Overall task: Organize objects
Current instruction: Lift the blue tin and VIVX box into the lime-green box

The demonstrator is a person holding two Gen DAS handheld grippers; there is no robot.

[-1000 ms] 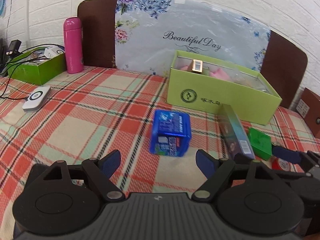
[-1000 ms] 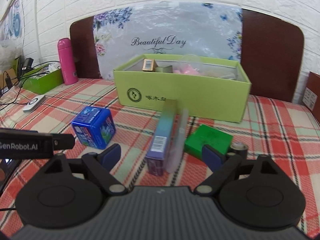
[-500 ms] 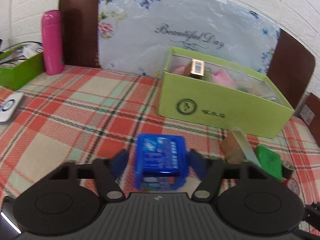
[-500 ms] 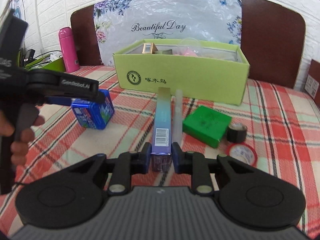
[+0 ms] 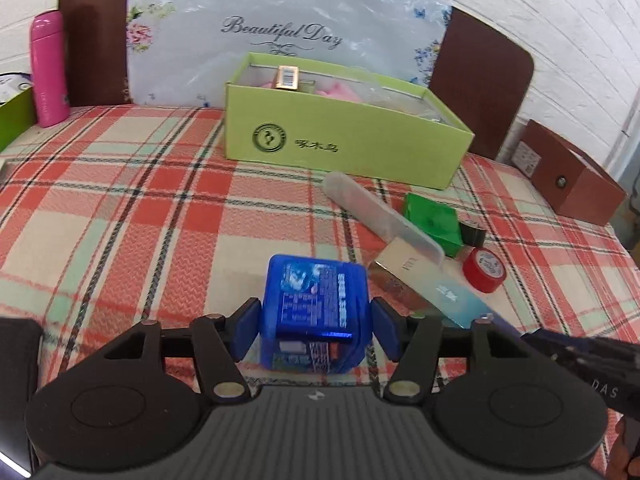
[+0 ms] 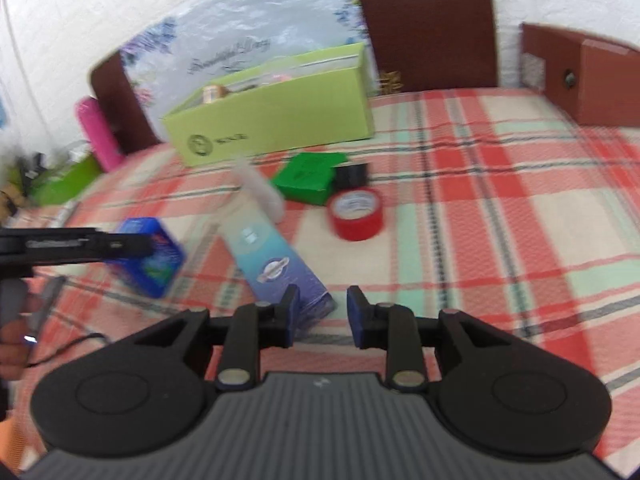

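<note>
Left gripper [image 5: 314, 332], jaws just eased apart around the blue box [image 5: 316, 304], and right gripper [image 6: 322, 312], jaws just loosened with the slim carton [image 6: 276, 264] skewed toward 11 o'clock: lifting now risks dropping either, since neither is pinched.

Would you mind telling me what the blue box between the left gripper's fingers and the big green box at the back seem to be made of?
The blue box looks like glossy plastic or film-wrapped card: rounded corners, and a bright glint along its front edge. The green box looks like matte cardboard: flat unshiny walls, crisp folded corners and a printed logo.
</note>
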